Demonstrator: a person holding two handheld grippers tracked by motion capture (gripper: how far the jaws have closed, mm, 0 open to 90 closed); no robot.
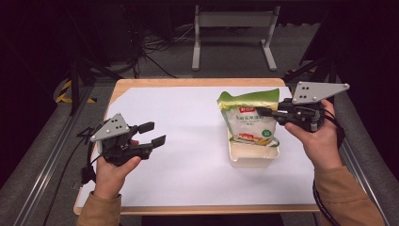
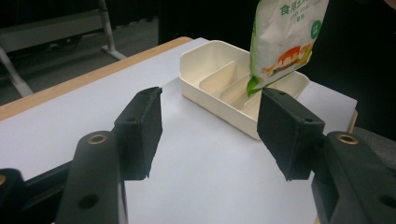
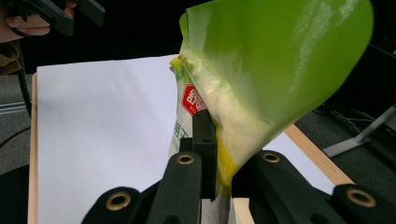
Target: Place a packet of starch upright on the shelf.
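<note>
The left tool (image 1: 151, 133) is held low at the left with its jaws spread apart, while the right tool (image 1: 263, 112) is raised, jaws clamped together, pointing left

**Pouch over the tray, right of centre**

A sheet of paper (image 1: 188, 155) covers most of the table (image 1: 141, 83). On it, right of centre, sits a divided tray (image 1: 254, 157), its partitions running lengthwise (best seen in the left gripper view). A food pouch (image 1: 248, 117) stands upright over the tray, its bottom edge down among the compartments. The right gripper (image 1: 264, 112) comes in from the right, its jaws pinched on the pouch's upper edge. The left gripper (image 1: 153, 133) sits well apart at the sheet's left side, pointing towards the tray.
</note>
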